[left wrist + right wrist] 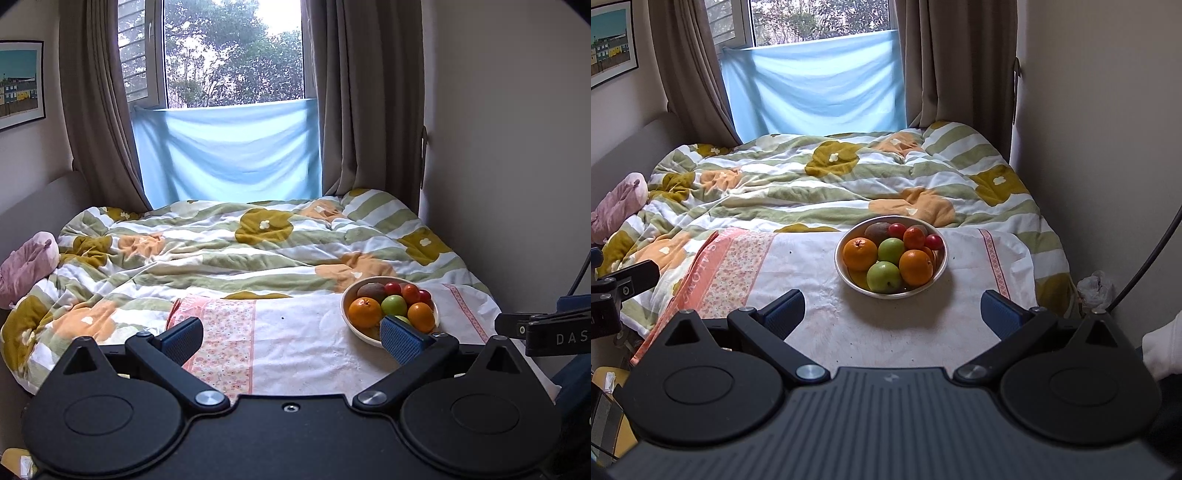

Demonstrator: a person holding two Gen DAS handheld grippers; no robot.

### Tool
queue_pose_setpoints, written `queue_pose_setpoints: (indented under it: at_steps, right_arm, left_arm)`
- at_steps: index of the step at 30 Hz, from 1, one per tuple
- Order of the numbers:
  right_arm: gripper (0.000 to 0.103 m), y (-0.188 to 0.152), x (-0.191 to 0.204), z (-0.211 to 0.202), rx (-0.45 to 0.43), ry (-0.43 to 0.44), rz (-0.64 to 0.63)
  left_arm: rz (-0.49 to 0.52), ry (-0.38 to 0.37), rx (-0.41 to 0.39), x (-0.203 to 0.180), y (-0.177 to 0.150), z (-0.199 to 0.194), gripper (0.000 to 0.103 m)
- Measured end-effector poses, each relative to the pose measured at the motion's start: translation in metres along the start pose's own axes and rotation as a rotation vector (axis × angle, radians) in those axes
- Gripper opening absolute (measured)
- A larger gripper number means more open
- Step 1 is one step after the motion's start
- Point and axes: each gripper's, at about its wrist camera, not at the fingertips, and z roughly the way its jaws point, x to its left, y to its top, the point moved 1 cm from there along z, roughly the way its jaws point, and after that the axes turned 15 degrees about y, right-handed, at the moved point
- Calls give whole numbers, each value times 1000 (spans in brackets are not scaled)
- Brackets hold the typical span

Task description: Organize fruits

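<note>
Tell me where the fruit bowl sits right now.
The fruit bowl sits centred ahead of the right gripper on the white towel, below the striped duvet.

Bowl (349, 295) rim behind claw finger (400, 341)

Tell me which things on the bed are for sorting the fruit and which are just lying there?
For the job:
- bowl
- oranges
- green apples
- small red fruits
- brown kiwi
- white cloth under the bowl
- left gripper and right gripper, both open

Just lying about:
- flowered quilt
- pink soft toy
- blue cloth at the window
</note>
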Motion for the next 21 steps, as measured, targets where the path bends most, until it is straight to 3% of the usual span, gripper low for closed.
queue_pose_setpoints:
  at_steps: [21]
  right_arm:
    - [103,5,0,16,32,-4,-3]
  left_arm:
    - [-15,-14,11,2,2,7,103]
